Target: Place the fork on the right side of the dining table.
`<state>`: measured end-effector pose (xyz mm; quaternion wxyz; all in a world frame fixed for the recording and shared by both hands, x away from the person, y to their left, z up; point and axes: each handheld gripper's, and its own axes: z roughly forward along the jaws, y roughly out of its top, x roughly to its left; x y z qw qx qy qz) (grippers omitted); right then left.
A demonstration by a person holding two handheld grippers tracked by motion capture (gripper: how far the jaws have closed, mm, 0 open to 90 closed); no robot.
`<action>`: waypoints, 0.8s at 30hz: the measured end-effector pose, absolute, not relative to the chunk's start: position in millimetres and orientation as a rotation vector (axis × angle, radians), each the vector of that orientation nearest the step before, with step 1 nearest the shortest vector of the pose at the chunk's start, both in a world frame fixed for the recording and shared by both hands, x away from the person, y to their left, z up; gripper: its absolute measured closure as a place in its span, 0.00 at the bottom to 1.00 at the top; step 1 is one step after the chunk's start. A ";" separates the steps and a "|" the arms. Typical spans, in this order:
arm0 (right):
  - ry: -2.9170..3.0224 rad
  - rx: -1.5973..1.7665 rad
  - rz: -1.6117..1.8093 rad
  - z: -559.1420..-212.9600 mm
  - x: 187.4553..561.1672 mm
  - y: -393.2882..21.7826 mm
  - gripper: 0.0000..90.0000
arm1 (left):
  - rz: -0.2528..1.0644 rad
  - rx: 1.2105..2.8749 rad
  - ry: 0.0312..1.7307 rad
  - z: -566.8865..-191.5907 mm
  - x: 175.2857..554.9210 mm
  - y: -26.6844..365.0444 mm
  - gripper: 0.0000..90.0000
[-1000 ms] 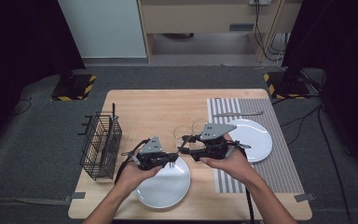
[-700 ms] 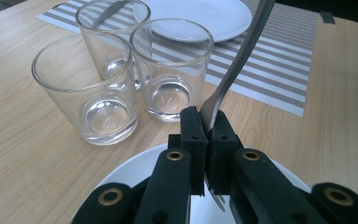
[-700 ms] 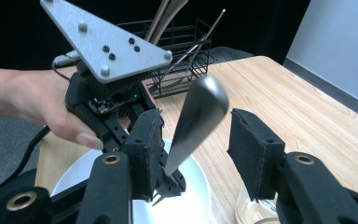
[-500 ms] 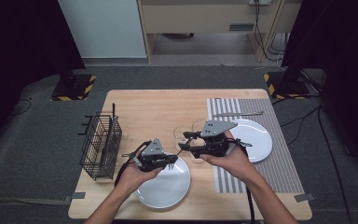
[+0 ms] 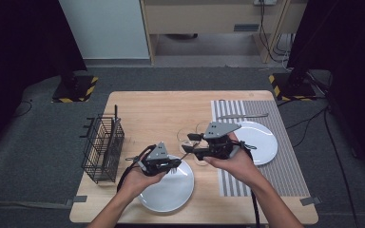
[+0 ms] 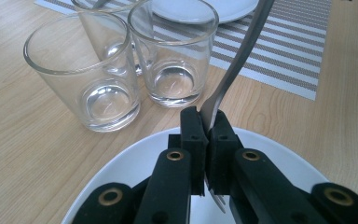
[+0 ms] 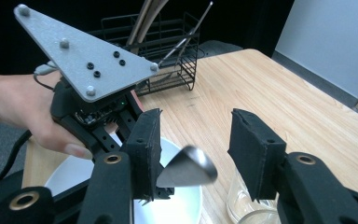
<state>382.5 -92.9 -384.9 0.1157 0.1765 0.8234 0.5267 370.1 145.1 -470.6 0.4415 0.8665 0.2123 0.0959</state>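
A wooden table carries a striped placemat on its right side and a black wire basket near its left edge, with utensil handles standing in the basket. A white plate lies near the front edge, and a second white plate rests on the placemat with a knife lying on the mat behind it. Three clear glasses stand close together on the bare wood between the two plates. The left gripper is held over the near plate, its jaws pressed together on a metal fork: the tines poke out below the pads over the plate, and the handle slants up and away toward the glasses. The right gripper faces the left one from just beside it, its jaws standing apart with the rounded end of the fork's handle between the pads; the left pad is right against the handle end, though I cannot tell if it touches, and the right pad is clear of it.
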 end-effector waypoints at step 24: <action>2.430 0.595 1.440 -394.3 386.4 -111.1 0.60 | 0.255 2.160 0.517 -468.4 365.9 147.0 0.97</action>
